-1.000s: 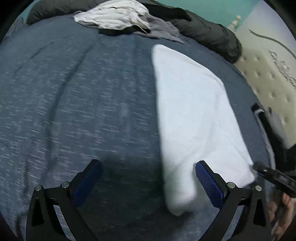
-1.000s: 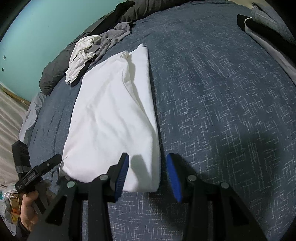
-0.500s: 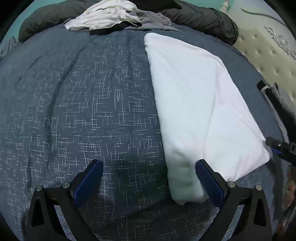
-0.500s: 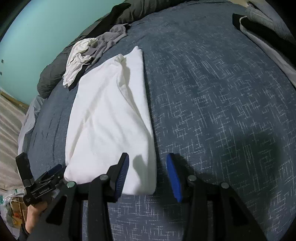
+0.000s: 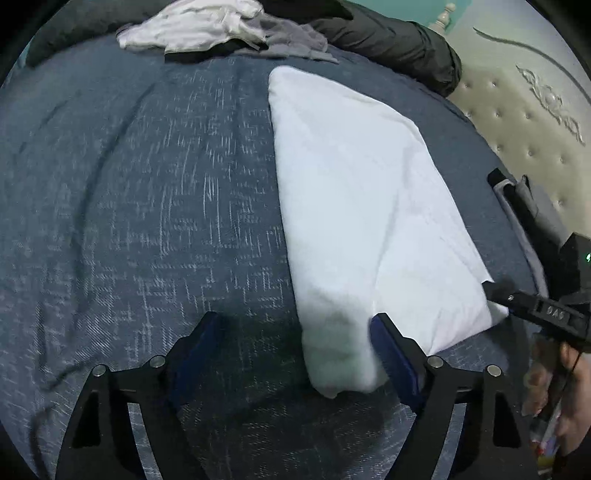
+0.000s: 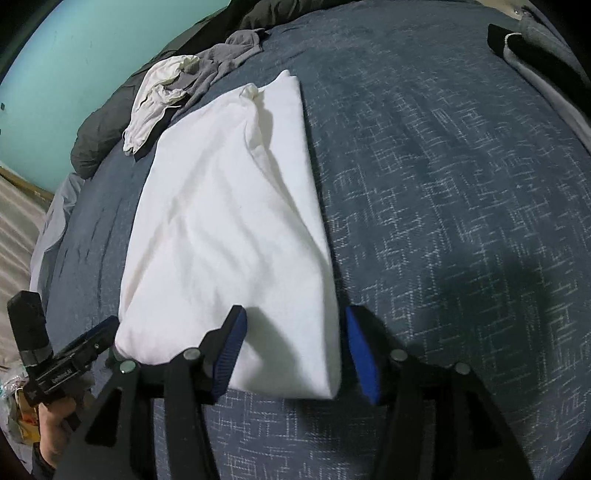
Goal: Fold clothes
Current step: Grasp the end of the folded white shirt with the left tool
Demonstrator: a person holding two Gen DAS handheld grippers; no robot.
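A white garment [image 5: 362, 206], folded into a long strip, lies flat on the blue bed cover [image 5: 147, 206]. My left gripper [image 5: 295, 325] hovers over its near left corner. Its jaws are closing, with the corner between them close to the right finger [image 5: 388, 336] and the left finger off on bare cover. In the right wrist view the same garment [image 6: 229, 236] runs away from me. My right gripper [image 6: 295, 325] stands over its near right corner. Those jaws are opening, with the corner lying loose between them. Each view shows the other gripper [image 5: 539, 314] [image 6: 70, 362] in a hand.
Crumpled white and grey clothes [image 5: 207, 26] sit at the far edge of the bed against a dark duvet [image 5: 399, 40]. A dark and grey folded item [image 6: 528, 48] lies at the right edge by the tufted headboard [image 5: 524, 125]. A teal wall [image 6: 74, 55] is behind.
The left gripper's jaws have narrowed around the garment's near corner. The right gripper's jaws have spread wider over the other near corner. The garment lies as before.
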